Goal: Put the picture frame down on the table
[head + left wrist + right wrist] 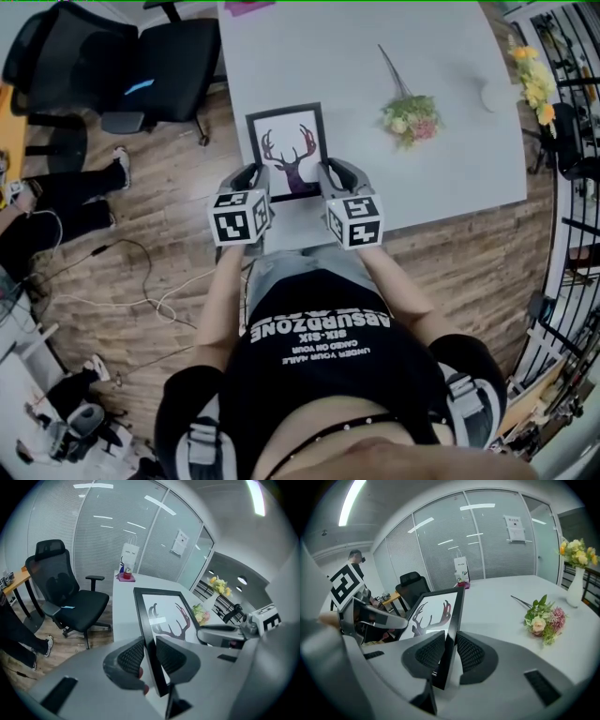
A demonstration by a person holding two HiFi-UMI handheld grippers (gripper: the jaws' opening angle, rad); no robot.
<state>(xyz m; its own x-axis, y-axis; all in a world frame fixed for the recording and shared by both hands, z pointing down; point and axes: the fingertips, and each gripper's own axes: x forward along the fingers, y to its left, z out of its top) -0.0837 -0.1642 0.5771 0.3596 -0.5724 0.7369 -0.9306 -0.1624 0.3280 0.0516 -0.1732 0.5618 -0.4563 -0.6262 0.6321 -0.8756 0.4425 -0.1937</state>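
Observation:
A black picture frame (291, 150) with a dark-red antlered deer print is held over the near left part of the white table (450, 141). My left gripper (251, 180) is shut on the frame's left edge (149, 634). My right gripper (328, 178) is shut on the right edge (452, 630). In both gripper views the ribbed pads (132, 656) (471, 653) press either side of the frame's black rim. Whether the frame touches the table I cannot tell.
A small bouquet (410, 114) lies on the table to the right of the frame (543, 618). A white vase of yellow flowers (575, 569) stands at the far right edge. A black office chair (122, 61) is left of the table. A white bag (130, 557) and pink item sit at the table's far end.

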